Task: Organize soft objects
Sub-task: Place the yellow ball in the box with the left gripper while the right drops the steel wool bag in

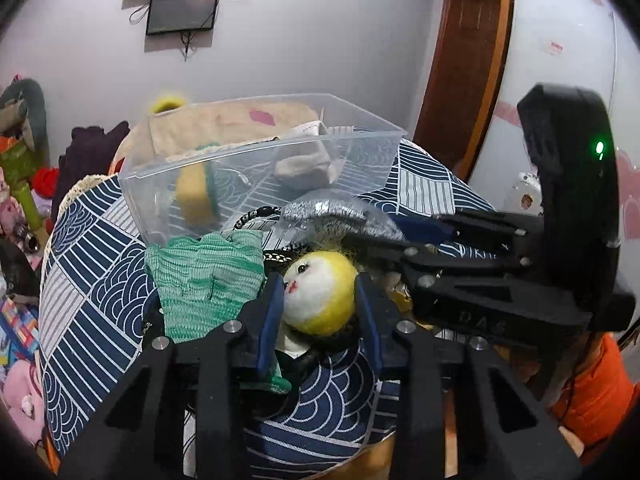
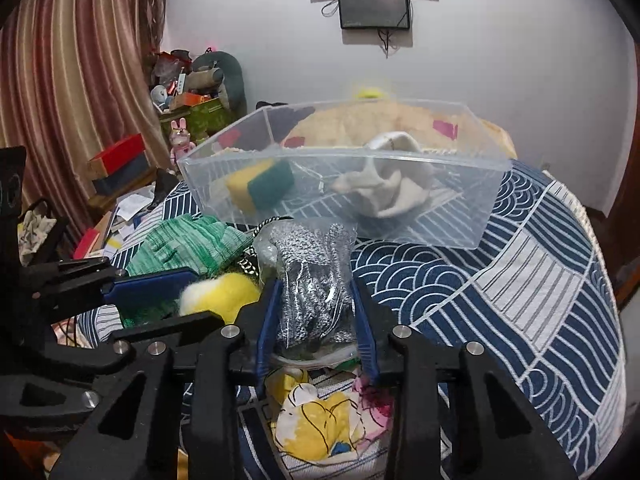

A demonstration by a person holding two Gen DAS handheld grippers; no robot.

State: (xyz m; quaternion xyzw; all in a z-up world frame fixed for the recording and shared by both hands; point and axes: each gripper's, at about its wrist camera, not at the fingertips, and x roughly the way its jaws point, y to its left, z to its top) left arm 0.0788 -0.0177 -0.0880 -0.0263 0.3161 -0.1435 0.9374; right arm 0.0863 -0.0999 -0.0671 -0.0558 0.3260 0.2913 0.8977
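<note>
My left gripper (image 1: 318, 294) is shut on a felt doll head (image 1: 320, 294), white face with yellow hair, on the blue patterned cloth (image 1: 100, 280). My right gripper (image 2: 316, 304) is shut on a bagged grey knit glove (image 2: 314, 280); it shows from the side in the left wrist view (image 1: 420, 232). A green mesh glove (image 1: 208, 280) lies left of the doll head. A clear plastic bin (image 2: 344, 176) behind holds a yellow-green sponge (image 2: 260, 190) and a beige sock (image 2: 388, 188). The doll head also shows in the right wrist view (image 2: 220, 294).
A yellow-and-pink printed cloth (image 2: 320, 420) lies below my right gripper. A black-and-white cord (image 1: 256, 216) lies by the bin. A beige cushion (image 2: 372, 124) sits behind the bin. Clutter and boxes (image 2: 120, 164) stand at the left by the curtain.
</note>
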